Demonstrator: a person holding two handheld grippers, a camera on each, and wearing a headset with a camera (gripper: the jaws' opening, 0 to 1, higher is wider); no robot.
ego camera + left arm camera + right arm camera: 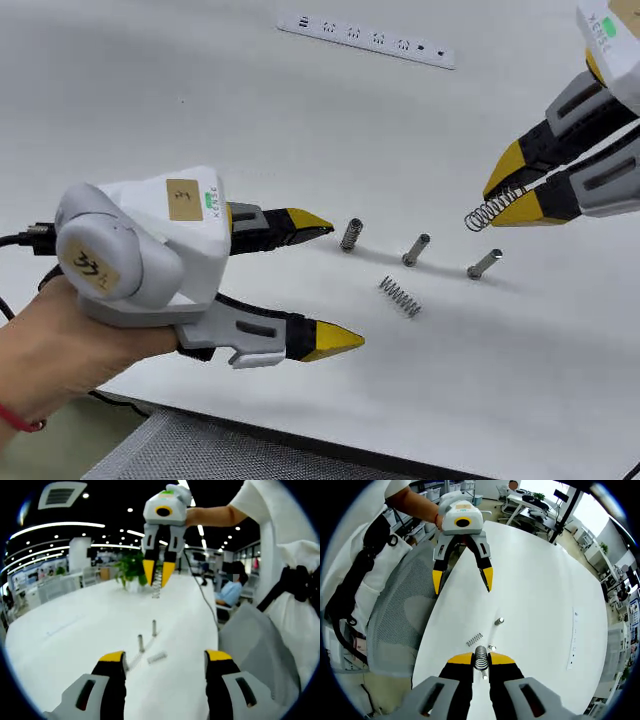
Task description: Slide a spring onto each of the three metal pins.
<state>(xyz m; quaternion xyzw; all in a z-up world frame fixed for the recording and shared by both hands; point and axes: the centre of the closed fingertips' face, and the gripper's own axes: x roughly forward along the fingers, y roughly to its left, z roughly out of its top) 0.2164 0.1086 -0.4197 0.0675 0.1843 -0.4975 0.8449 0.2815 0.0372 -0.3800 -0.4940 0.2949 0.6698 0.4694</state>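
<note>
1. Well, one job out of three looks done. The short grey metal pin on the left [351, 234] looks ribbed, so I think a coiled spring is already on it.
2. The middle short metal pin [416, 249] and the right short metal pin [484, 264] look bare. All three pins stand in a row on the flat white table [200, 110].
3. The right gripper with yellow tips [505, 198] is up in the air above the right end of the row. Its jaws are pinched tight on a thin silver wire spring [482, 214], which pokes out past the tips.
4. A second thin silver spring [400, 296] lies flat on the table. It is near the middle pin but not touching it.
5. The left gripper with yellow tips [325, 283] is held by a hand [60, 350] near the left pin. Its jaws are wide apart and hold nothing.
6. I think two springs are left to go on: the held one, then the one lying down.
</note>
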